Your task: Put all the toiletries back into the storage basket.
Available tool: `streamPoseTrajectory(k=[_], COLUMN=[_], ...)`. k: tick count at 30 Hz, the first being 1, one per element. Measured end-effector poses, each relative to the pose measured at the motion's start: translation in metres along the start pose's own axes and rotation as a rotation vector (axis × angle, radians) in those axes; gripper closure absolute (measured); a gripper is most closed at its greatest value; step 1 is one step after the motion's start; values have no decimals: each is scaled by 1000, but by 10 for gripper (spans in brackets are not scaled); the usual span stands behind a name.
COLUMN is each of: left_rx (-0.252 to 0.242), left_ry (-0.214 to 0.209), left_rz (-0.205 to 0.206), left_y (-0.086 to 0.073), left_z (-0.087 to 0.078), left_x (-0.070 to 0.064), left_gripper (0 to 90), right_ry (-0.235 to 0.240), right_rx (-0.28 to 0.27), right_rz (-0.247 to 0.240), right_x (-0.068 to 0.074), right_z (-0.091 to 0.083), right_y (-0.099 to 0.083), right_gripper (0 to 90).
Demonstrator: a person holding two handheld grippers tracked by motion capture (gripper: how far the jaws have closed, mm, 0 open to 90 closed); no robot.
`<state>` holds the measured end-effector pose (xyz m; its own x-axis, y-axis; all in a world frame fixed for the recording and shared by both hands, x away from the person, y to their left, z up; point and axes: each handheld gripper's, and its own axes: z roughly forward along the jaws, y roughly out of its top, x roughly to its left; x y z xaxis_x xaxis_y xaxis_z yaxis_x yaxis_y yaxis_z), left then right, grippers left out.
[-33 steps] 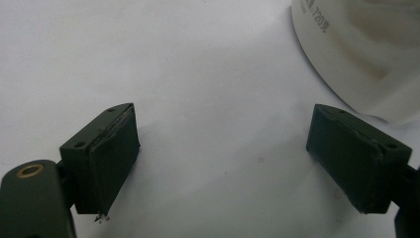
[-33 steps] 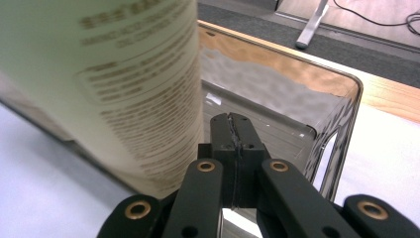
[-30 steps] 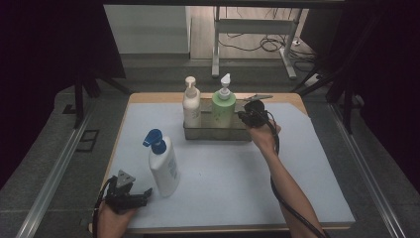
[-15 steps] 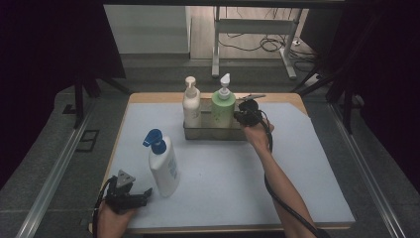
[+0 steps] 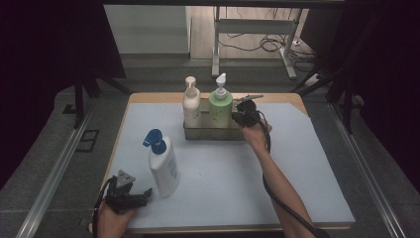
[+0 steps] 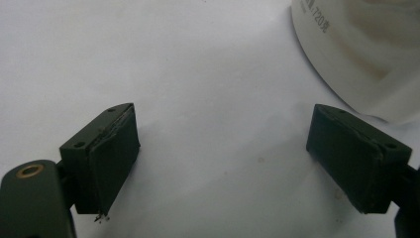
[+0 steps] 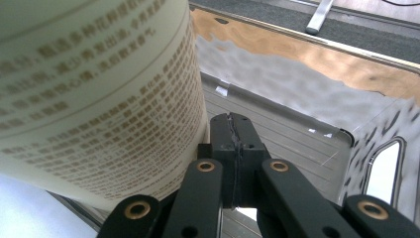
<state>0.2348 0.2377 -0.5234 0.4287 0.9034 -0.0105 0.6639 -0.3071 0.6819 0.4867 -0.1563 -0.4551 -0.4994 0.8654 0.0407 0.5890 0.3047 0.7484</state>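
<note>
Here the right gripper (image 5: pixel 246 117), arm outstretched, presses closed beside the green bottle (image 5: pixel 221 107); left gripper (image 5: pixel 130 194) rests open.

It looks like a lab or test room: a lone table (image 5: pixel 317 198) ringed by black curtains (image 5: pixel 54 44), floor rails (image 5: pixel 59 163), and loose cables (image 5: pixel 257 44) under a metal stand (image 5: pixel 257 29).

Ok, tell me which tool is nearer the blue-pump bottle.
Left. The left tool sits open just beside the blue-pump bottle at the table's near edge; the right tool is shut, far off beside the green bottle at the metal tray.
</note>
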Motion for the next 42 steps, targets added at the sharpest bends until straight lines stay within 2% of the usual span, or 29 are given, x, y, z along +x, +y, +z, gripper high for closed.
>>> streamPoseTrajectory(k=[7,24,33,42], left_rx=[0,0,1,1], left_ry=[-1,0,-1,-1], left_rz=[-2,0,-1,-1], left_y=[0,0,0,0], left_z=[0,0,0,0], left_x=[0,0,0,0], left_gripper=[129,129,129,128], right_ry=[11,39,17,6], right_rx=[1,6,9,10], right_rz=[-3,-17,-33,-32], right_x=[3,21,30,32], right_z=[2,11,14,13], right_y=[0,-1,0,1], right_gripper=[890,890,891,892])
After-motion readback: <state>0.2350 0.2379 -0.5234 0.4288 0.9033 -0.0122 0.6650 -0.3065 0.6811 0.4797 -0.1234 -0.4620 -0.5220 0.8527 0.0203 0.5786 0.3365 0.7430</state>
